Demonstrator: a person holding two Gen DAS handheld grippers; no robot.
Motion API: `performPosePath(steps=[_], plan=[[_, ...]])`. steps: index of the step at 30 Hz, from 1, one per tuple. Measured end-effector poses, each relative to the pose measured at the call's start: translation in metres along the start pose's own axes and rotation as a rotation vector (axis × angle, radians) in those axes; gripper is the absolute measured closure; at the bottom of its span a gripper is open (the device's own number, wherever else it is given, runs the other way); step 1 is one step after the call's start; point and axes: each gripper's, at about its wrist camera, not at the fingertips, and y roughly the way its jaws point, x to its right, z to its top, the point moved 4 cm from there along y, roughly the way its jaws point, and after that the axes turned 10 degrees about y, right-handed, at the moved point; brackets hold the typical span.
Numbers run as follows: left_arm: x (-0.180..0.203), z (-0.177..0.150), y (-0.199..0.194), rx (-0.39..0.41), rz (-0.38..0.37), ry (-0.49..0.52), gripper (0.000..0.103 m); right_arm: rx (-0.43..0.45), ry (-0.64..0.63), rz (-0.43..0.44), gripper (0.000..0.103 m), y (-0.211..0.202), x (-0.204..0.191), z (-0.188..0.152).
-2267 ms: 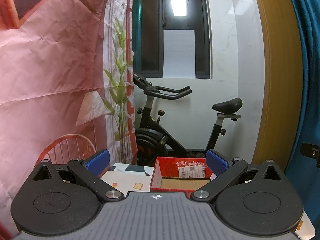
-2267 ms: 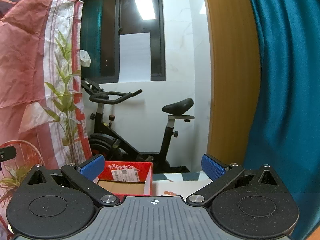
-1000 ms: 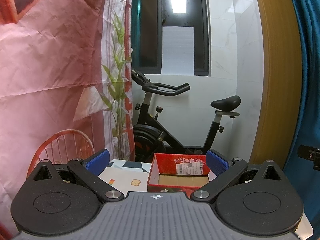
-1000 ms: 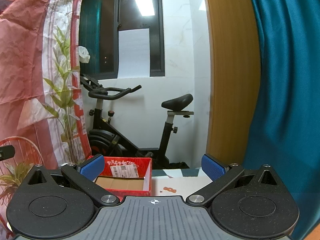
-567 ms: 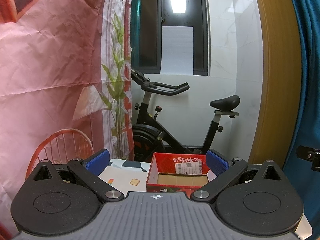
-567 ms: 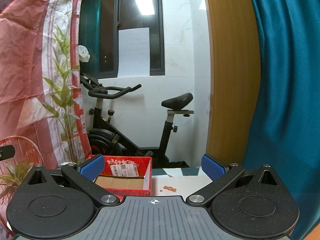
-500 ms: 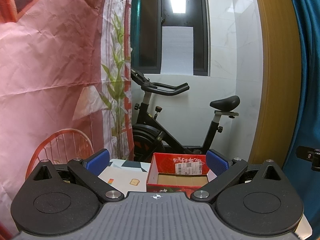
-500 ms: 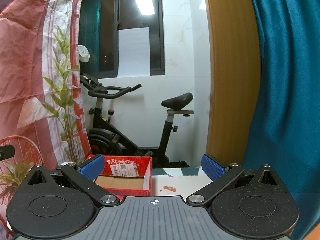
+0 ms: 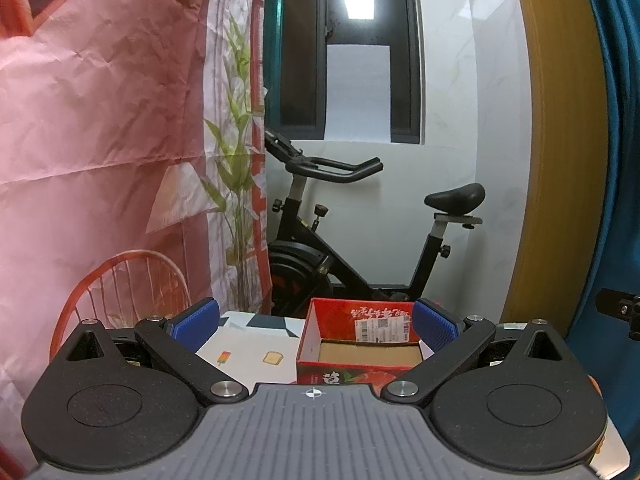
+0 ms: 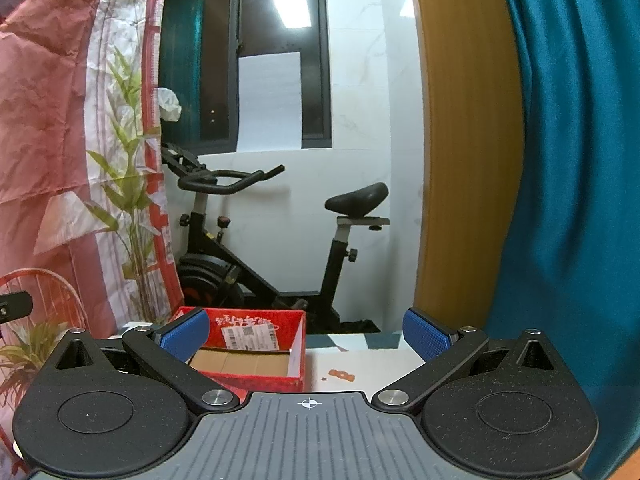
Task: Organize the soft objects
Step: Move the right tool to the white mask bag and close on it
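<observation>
An open red cardboard box (image 9: 360, 354) with a bare brown floor stands on a white table with small food prints (image 9: 248, 354). It also shows in the right wrist view (image 10: 256, 354). My left gripper (image 9: 316, 322) is open and empty, held above the table's near side, with the box ahead between its blue pads (image 9: 196, 322). My right gripper (image 10: 306, 332) is open and empty, with the box ahead to its left. No soft object is in view.
A black exercise bike (image 9: 352, 240) stands behind the table against the white wall. A pink printed sheet (image 9: 100, 140) hangs on the left. A wooden frame (image 10: 464, 140) and a teal curtain (image 10: 572, 180) are on the right.
Both grippers have tipped slightly downward over the last two seconds, so more of the box floor and the table shows. Both stay open. Almost nothing has moved in the last half second.
</observation>
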Motion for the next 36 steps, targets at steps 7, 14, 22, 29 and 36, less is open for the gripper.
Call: performPosePath(steps=[7,14,22,29,36], plan=[[-0.004,-0.02,0.043,-0.077,0.036,0.019,0.0,0.009,0.016,0.04,0.0,0.029,0.004,-0.012],[-0.021,-0.064,0.118,-0.206,0.061,0.023,0.0,-0.081,0.118,0.11,0.0,0.106,0.025,-0.05],[-0.047,-0.124,0.185,-0.333,-0.025,-0.094,0.0,-0.245,0.137,0.061,0.0,0.19,0.036,-0.119],[-0.048,-0.155,0.222,-0.402,-0.059,-0.094,0.001,-0.384,0.11,0.036,0.0,0.235,0.027,-0.164],[-0.039,-0.157,0.253,-0.414,-0.164,-0.128,0.011,-0.446,0.085,0.042,0.007,0.251,0.022,-0.176]])
